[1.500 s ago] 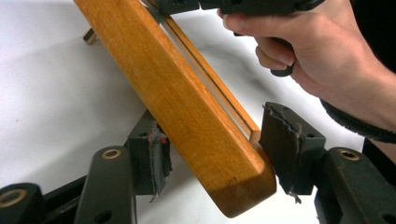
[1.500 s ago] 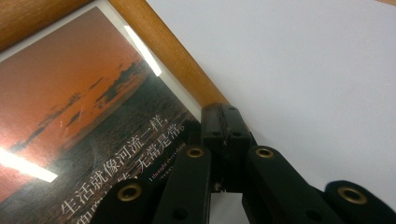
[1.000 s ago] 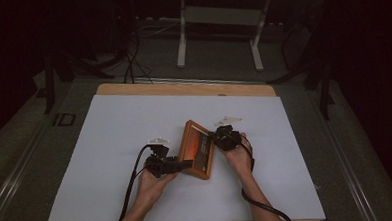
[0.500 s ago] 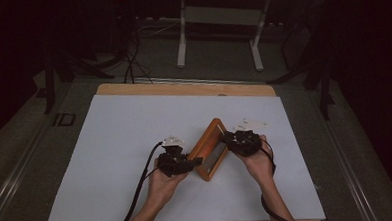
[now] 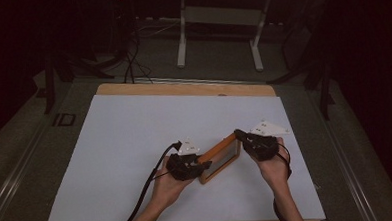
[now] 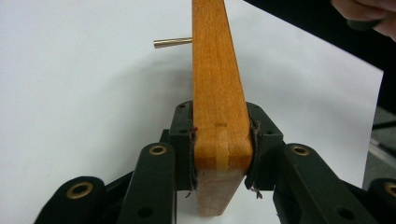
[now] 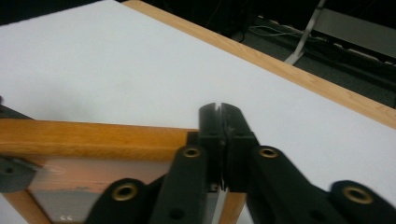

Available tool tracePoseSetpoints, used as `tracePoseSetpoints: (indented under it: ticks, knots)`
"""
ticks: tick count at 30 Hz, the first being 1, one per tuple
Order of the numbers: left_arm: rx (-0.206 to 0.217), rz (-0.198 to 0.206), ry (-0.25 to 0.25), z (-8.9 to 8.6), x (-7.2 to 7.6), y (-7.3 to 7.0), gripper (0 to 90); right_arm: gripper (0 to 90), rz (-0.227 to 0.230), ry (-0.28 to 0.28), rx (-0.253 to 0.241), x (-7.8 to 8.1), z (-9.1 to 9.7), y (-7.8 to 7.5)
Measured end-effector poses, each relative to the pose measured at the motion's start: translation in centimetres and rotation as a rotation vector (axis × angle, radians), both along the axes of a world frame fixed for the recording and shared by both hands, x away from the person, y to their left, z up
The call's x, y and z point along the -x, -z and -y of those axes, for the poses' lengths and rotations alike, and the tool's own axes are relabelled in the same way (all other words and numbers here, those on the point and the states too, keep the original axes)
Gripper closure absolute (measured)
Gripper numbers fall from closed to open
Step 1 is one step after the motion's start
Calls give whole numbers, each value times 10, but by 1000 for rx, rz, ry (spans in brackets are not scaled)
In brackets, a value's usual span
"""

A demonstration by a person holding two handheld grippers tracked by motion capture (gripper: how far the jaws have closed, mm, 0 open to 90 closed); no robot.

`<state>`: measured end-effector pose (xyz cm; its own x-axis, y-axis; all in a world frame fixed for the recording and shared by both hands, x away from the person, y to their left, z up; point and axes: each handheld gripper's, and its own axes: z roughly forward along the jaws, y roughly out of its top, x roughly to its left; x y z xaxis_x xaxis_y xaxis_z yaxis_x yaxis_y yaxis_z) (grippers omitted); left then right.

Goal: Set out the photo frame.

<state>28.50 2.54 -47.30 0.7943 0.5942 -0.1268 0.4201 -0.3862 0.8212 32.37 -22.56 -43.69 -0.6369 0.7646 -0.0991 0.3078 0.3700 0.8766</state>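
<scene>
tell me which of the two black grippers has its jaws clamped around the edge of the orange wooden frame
The left gripper: its pads press both faces of the orange wooden frame. The right gripper has its jaws shut flat against each other at the frame's far corner.

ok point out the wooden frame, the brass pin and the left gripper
wooden frame (image 6: 218,93), left gripper view, on its orange edge
brass pin (image 6: 170,43), left gripper view, mid-shaft
left gripper (image 5: 202,166), high view, between its jaws

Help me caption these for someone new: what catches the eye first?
A wooden picture frame stands on edge near the front of the white table, held between two hands. The left claw clamps one frame end; the right claw, jaws together, meets the frame's far end.
</scene>
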Motion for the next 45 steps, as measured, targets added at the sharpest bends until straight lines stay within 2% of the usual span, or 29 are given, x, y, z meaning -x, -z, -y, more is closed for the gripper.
tracePoseSetpoints:
  ticks: [4,6,9,13,18,20,22,25,26,32,36,38,40,41,45]
  knots:
    - [-9,28,11,3,4,1,682,900,-16,-4,8,-2,-2,5]
    - [19,20,12,1,4,2,669,900,-18,-4,-4,-1,-3,6]
    - [46,17,4,-2,6,6,563,900,-16,-6,-10,0,-2,7]
    - [44,-2,-2,-5,9,20,512,900,-17,-7,-26,0,0,8]
    - [59,-24,-5,0,11,39,508,900,-15,-4,-46,2,2,10]
    - [52,-22,-5,3,12,44,520,900,-13,-4,-62,2,3,11]
    - [51,-7,-9,4,13,46,569,900,-13,-3,-75,2,4,12]
    - [52,3,-30,3,12,47,649,900,-5,1,-67,3,3,12]
    - [50,5,-30,3,13,47,651,900,-2,1,-68,3,3,13]
    - [27,38,-29,6,16,47,667,900,4,6,-74,4,2,14]
    - [-5,72,-21,7,17,46,683,900,6,7,-72,5,2,13]
    - [-11,82,-24,7,18,46,687,900,10,-6,-66,5,1,13]
    - [-37,120,-25,9,22,45,688,900,21,-28,-61,8,0,13]
    - [-63,153,-24,11,26,45,688,900,27,-38,-58,10,0,12]
    - [-118,213,-10,15,34,41,689,899,56,-60,-63,17,2,4]
